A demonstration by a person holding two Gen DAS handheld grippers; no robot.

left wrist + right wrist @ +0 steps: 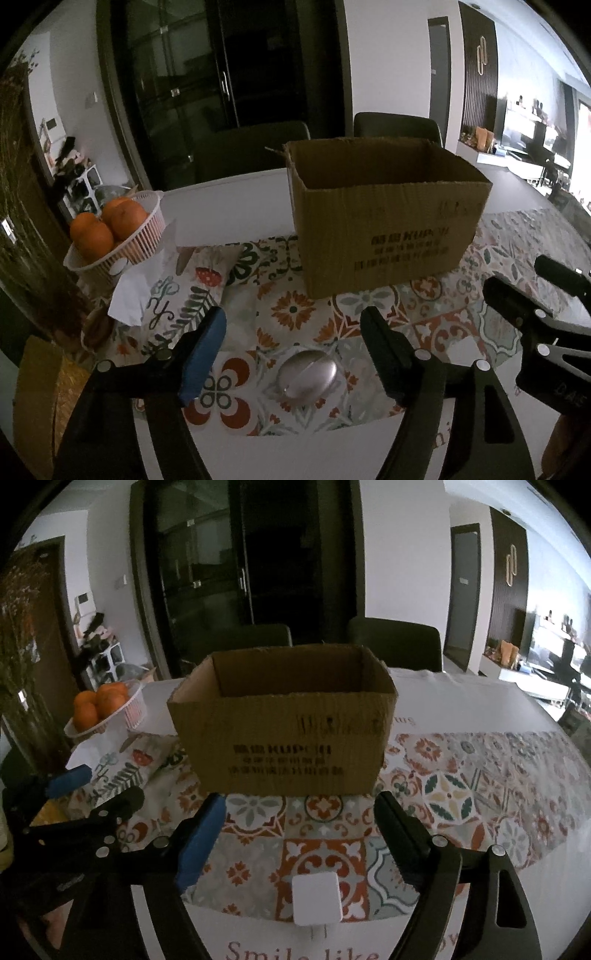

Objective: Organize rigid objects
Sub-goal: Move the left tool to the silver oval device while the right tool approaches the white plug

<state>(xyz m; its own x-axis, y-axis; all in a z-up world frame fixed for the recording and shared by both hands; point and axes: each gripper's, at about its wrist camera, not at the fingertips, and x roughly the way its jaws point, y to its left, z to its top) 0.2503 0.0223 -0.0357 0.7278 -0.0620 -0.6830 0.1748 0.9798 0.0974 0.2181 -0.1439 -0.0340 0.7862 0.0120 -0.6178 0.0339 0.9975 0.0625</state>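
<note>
An open brown cardboard box [384, 218] stands on the patterned table mat; it also shows in the right wrist view [284, 731]. A silver computer mouse [307, 373] lies on the mat between the fingers of my open left gripper [295, 325], which hangs above it. A white square block [316, 903] lies at the mat's near edge between the fingers of my open right gripper [299, 808]. The right gripper [546, 295] shows at the right of the left wrist view, and the left gripper [96, 790] shows at the left of the right wrist view.
A white basket of oranges [122, 236] stands at the left on the table, also in the right wrist view [107, 709]. A folded patterned cloth [184, 291] and white paper [129, 299] lie beside it. Dark chairs [397, 125] stand behind the table. Dried flowers [22, 206] stand far left.
</note>
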